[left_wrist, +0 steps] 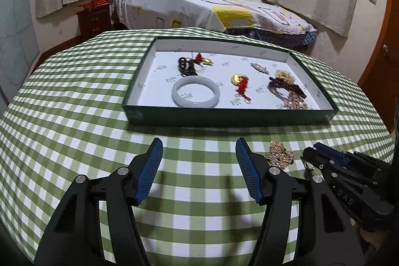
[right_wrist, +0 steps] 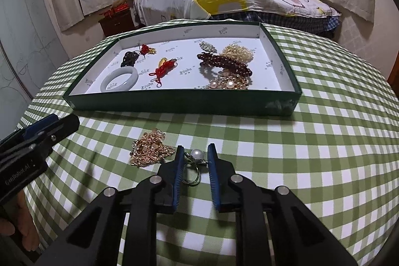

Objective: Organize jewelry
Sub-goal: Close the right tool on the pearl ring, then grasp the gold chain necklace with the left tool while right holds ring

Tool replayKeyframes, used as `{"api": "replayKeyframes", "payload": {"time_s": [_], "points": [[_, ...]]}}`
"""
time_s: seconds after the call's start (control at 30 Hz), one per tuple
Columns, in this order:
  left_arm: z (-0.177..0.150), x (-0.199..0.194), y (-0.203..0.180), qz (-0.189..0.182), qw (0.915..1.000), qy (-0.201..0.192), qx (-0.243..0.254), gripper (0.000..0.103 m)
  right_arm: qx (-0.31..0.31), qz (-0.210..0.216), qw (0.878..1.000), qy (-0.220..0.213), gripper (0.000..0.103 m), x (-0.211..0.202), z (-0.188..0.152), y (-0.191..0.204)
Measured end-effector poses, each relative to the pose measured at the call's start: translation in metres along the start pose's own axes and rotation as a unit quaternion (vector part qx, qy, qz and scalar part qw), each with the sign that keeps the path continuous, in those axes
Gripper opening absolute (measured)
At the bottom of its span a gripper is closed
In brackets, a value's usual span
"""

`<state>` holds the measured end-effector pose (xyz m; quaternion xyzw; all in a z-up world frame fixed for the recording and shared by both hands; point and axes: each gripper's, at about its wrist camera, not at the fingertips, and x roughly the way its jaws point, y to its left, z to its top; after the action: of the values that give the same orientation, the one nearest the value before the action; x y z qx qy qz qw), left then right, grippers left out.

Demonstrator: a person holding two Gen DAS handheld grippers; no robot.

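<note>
Straddling, with the right gripper [right_wrist: 195,152] partly spread, a small light pearl-topped wire ring [right_wrist: 196,155] lying on the near green-checked worktop [right_wrist: 299,153], likely slippery, best pinched across its band.

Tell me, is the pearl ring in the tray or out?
Out. The pearl ring lies on the tablecloth before the tray, between the open right gripper fingers.

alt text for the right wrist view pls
The right gripper hangs open around a pearl ring on a green checked tablecloth, beside a gold chain pile. Behind them, a green tray holds a jade bangle, beads and charms.
</note>
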<state>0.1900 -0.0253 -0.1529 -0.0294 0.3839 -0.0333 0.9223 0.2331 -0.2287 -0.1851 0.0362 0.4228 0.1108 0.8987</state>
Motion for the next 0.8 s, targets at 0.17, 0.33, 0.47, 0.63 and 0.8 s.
{"api": "replayKeyframes", "payload": {"time_s": [0.17,0.33,0.47,0.63,0.8], "points": [[-0.0016,0.0015,-0.0072,-0.002,1.0,0.002,0.007,0.059,0.009,0.001,1.0,0.003,0.02,-0.0004,0.0003,-0.0073],[-0.0018,0.0022,-0.0074,-0.002,1.0,0.003,0.007,0.059,0.016,0.003,1.0,0.002,0.021,-0.0004,-0.0007,-0.0087],[-0.0026,0.0034,-0.0086,-0.003,1.0,0.005,0.006,0.059,0.014,-0.001,1.0,0.003,0.022,-0.0006,-0.0019,-0.0078],[-0.0031,0.0043,-0.0096,-0.008,0.9999,0.006,0.008,0.059,0.012,-0.006,1.0,0.002,0.025,-0.0021,-0.0041,-0.0059],[-0.0038,0.0047,-0.0108,-0.011,0.9999,0.007,0.009,0.059,0.014,-0.009,1.0,0.0,0.025,-0.0036,-0.0061,-0.0071]]}}
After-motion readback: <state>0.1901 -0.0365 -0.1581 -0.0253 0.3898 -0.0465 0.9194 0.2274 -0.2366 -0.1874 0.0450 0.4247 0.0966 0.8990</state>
